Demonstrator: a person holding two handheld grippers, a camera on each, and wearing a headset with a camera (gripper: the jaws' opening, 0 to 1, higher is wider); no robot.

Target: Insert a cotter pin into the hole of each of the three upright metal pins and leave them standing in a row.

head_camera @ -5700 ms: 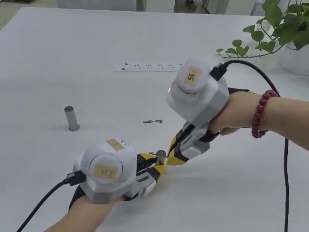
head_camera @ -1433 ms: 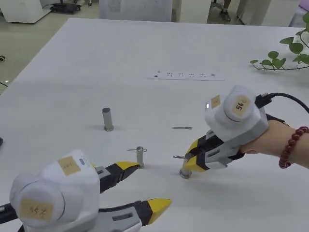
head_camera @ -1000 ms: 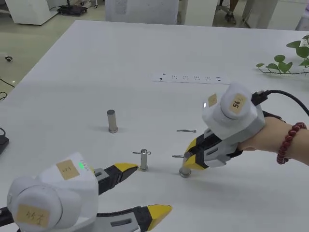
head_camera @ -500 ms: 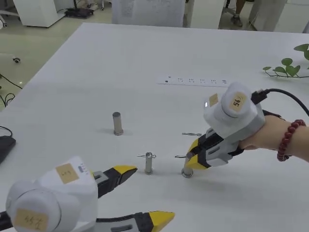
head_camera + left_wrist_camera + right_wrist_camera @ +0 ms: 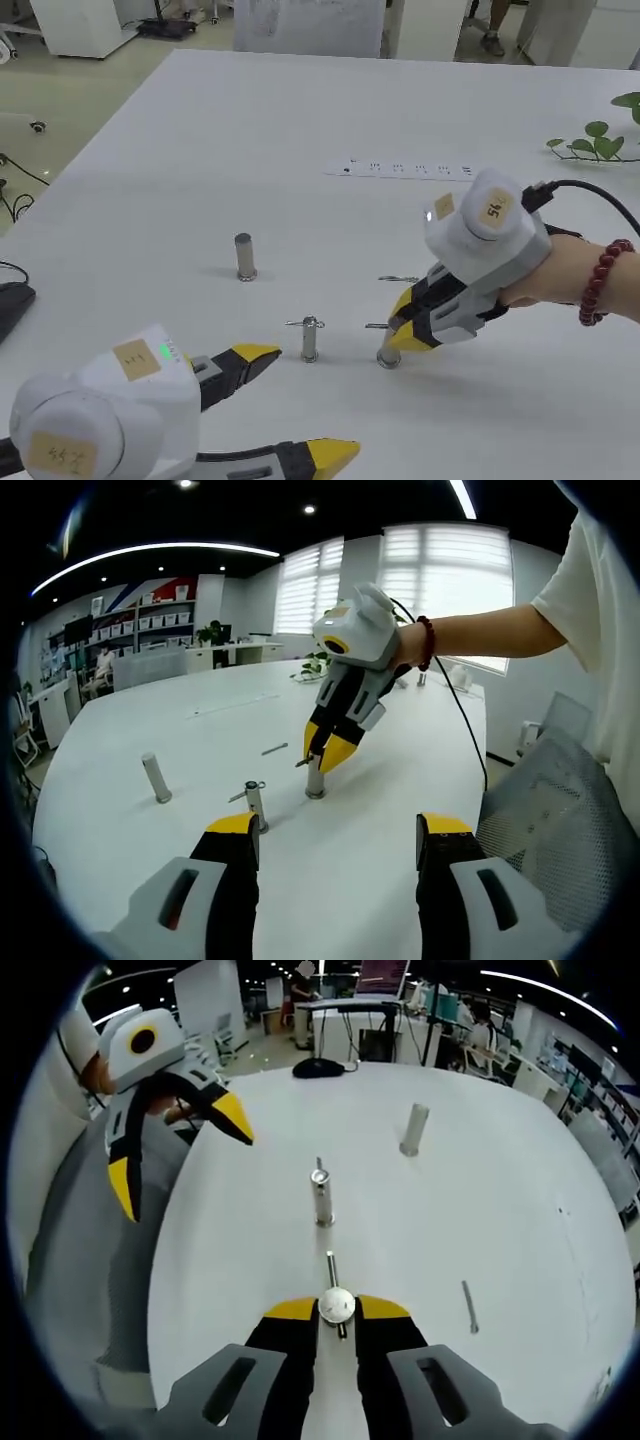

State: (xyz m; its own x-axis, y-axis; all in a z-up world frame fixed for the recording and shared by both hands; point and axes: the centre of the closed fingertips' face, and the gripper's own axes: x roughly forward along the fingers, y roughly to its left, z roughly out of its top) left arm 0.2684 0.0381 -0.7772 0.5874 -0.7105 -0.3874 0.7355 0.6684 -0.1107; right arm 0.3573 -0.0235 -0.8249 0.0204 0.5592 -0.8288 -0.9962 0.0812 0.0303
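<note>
Left gripper: jaws spread wide with nothing between them; low over the near part of the table, tips pointing toward the pins.
Right gripper: jaws drawn in to a narrow gap, clamped on the top of the right pin.
Right pin: upright on the table, with a cotter through its head; one end pokes out on the side away from the gripper.
Mid pin: upright, near the right pin on its left, with the mid cotter crosswise through its top. Neither gripper touches it, and it stands just beyond one tip of the left gripper.
Far pin: upright and alone, farther left and set back from the line of the other two.
Loose cotter: flat on the table, just behind the right gripper's jaws.
Edges: the table's left edge runs diagonally, well apart from the far pin; a dark object lies near that edge.
Open room: bare tabletop from the pins back to the power strip, and bare surface between the two grippers in front.
In the way: the right gripper's body and the hand crowd the right side of the right pin; the plant stands well apart at far right.
</note>
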